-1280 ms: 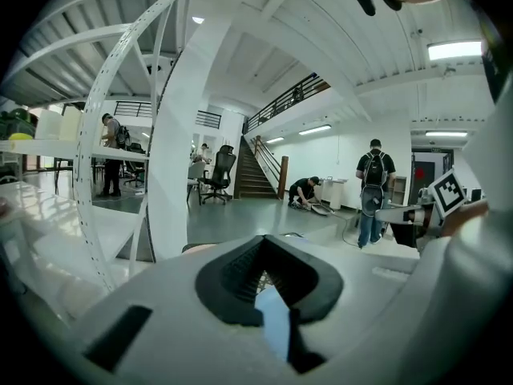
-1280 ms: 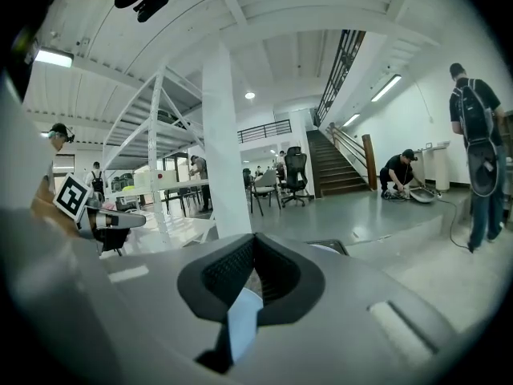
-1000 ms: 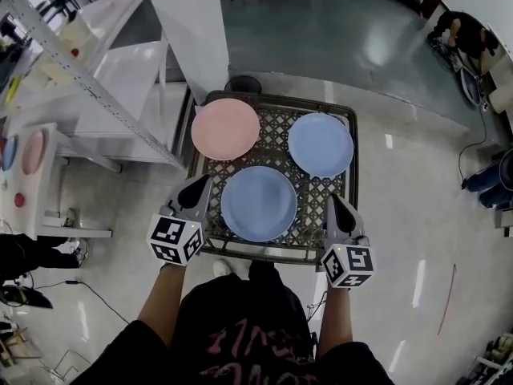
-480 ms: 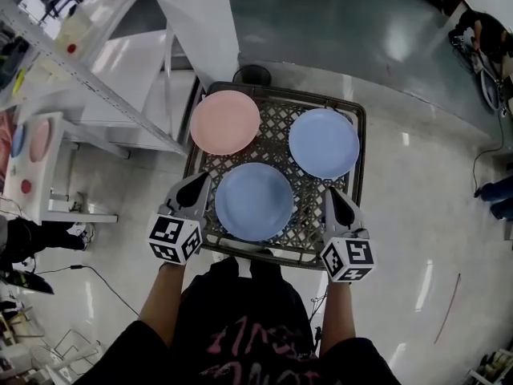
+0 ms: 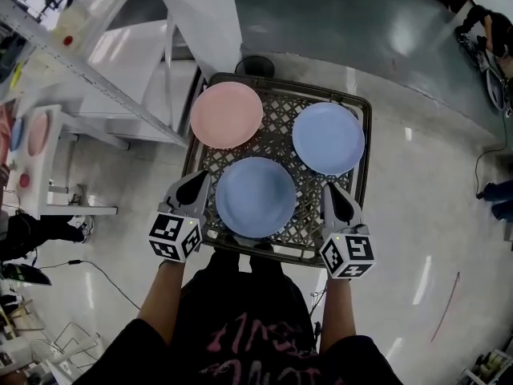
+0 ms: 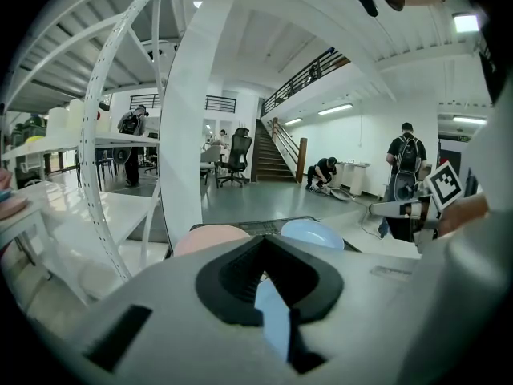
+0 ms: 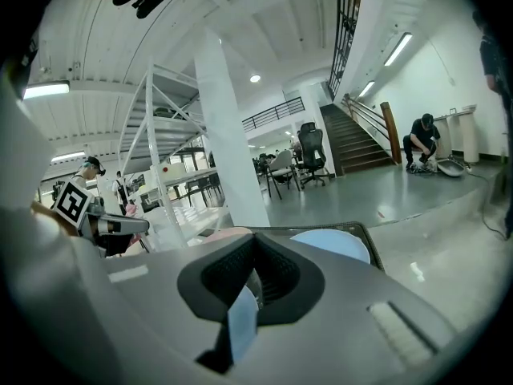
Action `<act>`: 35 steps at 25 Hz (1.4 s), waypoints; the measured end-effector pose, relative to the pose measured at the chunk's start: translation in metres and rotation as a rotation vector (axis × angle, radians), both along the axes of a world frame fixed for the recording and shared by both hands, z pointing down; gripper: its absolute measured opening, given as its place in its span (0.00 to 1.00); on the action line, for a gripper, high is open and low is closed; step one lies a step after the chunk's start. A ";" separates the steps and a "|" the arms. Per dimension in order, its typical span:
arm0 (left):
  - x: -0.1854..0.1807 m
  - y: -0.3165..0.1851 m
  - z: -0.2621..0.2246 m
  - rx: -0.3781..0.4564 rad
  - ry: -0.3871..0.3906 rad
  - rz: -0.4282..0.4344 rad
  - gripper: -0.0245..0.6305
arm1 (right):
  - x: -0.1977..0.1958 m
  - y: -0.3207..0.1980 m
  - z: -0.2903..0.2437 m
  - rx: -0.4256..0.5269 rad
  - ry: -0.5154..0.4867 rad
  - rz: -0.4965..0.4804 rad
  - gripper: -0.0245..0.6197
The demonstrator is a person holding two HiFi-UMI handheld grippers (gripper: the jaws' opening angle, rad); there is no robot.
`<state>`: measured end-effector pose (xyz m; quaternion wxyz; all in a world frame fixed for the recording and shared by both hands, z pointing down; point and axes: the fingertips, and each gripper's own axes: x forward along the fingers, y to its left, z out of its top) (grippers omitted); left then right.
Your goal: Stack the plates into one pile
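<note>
Three plates lie apart on a dark lattice table (image 5: 280, 139): a pink plate (image 5: 226, 115) at the far left, a light blue plate (image 5: 328, 138) at the far right, and a darker blue plate (image 5: 256, 196) nearest me. My left gripper (image 5: 193, 189) is shut and empty, just left of the darker blue plate. My right gripper (image 5: 334, 196) is shut and empty, just right of it. In the left gripper view the pink plate (image 6: 210, 237) and the light blue plate (image 6: 313, 233) show beyond the shut jaws. The right gripper view shows the light blue plate (image 7: 333, 243) ahead.
A white column (image 5: 200, 22) rises behind the table's far left corner. White shelving with a perforated frame (image 5: 96, 79) stands to the left. A person (image 5: 489, 22) crouches on the shiny floor at the far right. My legs are against the table's near edge.
Both grippers have sunk a little and edged forward beside the darker blue plate. Their jaws stay shut. The plates have not moved on the table.
</note>
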<state>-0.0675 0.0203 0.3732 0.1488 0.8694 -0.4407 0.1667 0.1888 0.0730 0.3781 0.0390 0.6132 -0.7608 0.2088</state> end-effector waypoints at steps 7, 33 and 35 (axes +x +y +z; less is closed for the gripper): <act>-0.005 -0.009 0.015 -0.025 0.005 0.013 0.04 | -0.012 -0.005 0.013 -0.057 0.037 -0.022 0.05; -0.027 0.004 0.133 -0.230 -0.062 0.036 0.04 | -0.049 0.009 0.127 -0.309 0.019 -0.016 0.05; -0.029 0.004 0.143 -0.246 -0.073 0.037 0.04 | -0.051 0.009 0.136 -0.324 0.020 -0.018 0.06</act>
